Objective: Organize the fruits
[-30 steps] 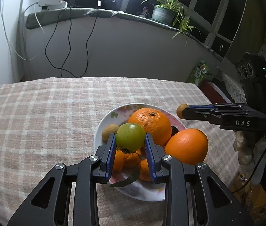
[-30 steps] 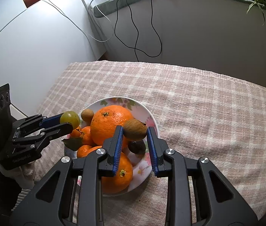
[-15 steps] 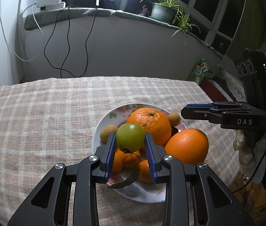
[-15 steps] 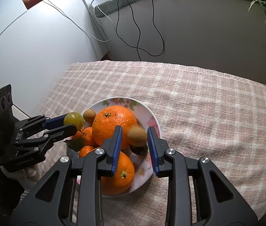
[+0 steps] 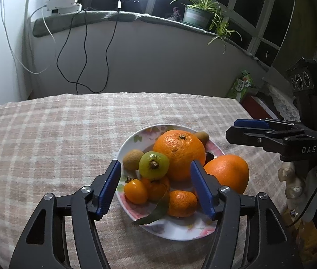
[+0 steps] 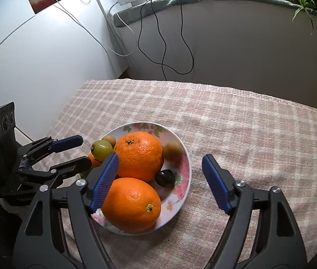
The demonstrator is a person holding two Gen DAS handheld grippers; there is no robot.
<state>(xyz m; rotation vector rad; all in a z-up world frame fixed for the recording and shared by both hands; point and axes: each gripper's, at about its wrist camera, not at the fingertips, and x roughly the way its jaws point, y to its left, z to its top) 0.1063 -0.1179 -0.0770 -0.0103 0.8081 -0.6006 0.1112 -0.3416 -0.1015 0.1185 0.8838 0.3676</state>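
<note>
A floral plate [image 5: 176,231] [image 6: 186,157] on the checked tablecloth holds the fruit. Two big oranges [image 5: 179,154] [image 6: 131,205] fill it, with a green fruit [image 5: 154,164] [image 6: 101,149], two brown kiwis [image 5: 132,159] [image 6: 171,151], small orange fruits [image 5: 136,190], a dark plum [image 6: 165,178] and a leaf [image 5: 156,213]. My left gripper [image 5: 155,186] is open and empty just above the plate's near side. My right gripper [image 6: 159,179] is open and empty over the plate's right side.
The checked cloth [image 5: 46,139] covers the whole table. Black and white cables [image 5: 84,51] hang down the back wall below a sill with a potted plant [image 5: 197,15]. A white cabinet [image 6: 35,62] stands left of the table.
Both grippers have opened and drawn back. The green fruit left my left gripper and rests on the pile. The kiwi left my right gripper and lies on the plate.
</note>
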